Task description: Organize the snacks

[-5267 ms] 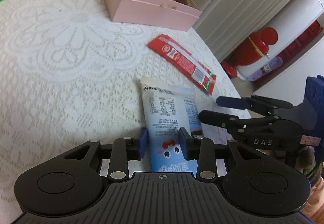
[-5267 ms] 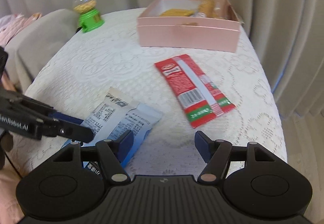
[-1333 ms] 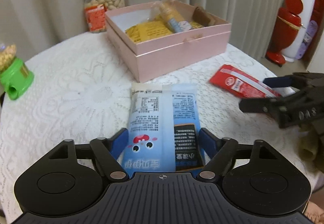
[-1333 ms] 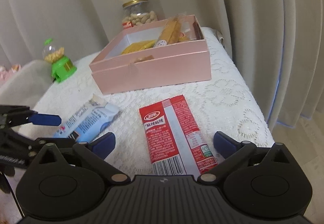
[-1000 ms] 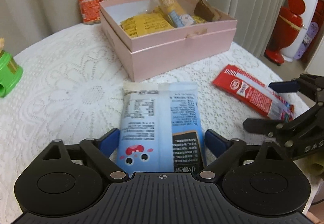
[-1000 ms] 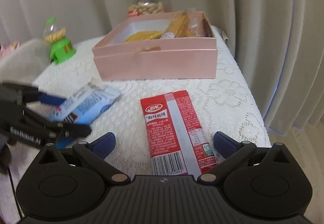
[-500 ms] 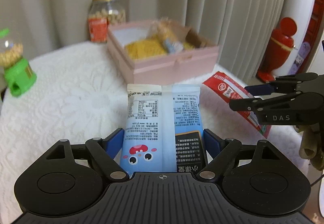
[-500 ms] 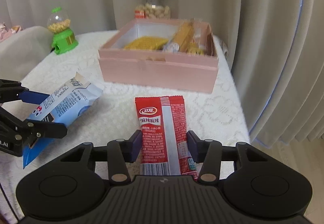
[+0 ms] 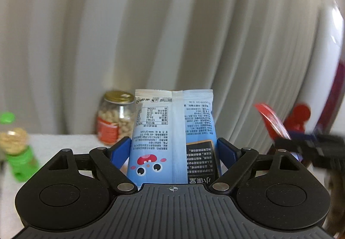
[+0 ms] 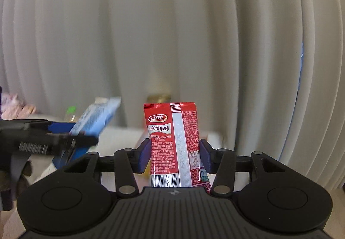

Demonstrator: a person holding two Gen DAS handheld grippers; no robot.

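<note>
Packets in both grippers, both carried up off the table. My left gripper (image 9: 174, 152) pinches the blue snack packet (image 9: 172, 133) across its width near the bottom end, pads pressed on both side edges, packet standing up with its sealed top edge highest. My right gripper (image 10: 173, 157) has just been closing and now pinches the red snack packet (image 10: 172, 144) the same way, lower third between the pads, top sticking up. Each view catches the other gripper off to the side, blurred. Both packets look light and soft, thin crinkly film with some air inside, so I'd expect them to flex and maybe slide if I squeeze lightly; the film looks slick. Holding across the width near one end seems fine for a short carry, but the free end could flop when I tilt down. The red one is narrow and stiffer-looking along its back seam. Behind the blue packet I see a peanut jar (image 9: 114, 118) with a gold lid and a green candy dispenser (image 9: 19, 152) on the white tablecloth (image 9: 64, 141); curtains (image 10: 172, 34) fill the rest. No box for the snacks shows in either view, so I'd have to tip the grippers down to find where they go. Something yellowish sits behind the red packet, possibly the jar lid, too blurred to say.
</note>
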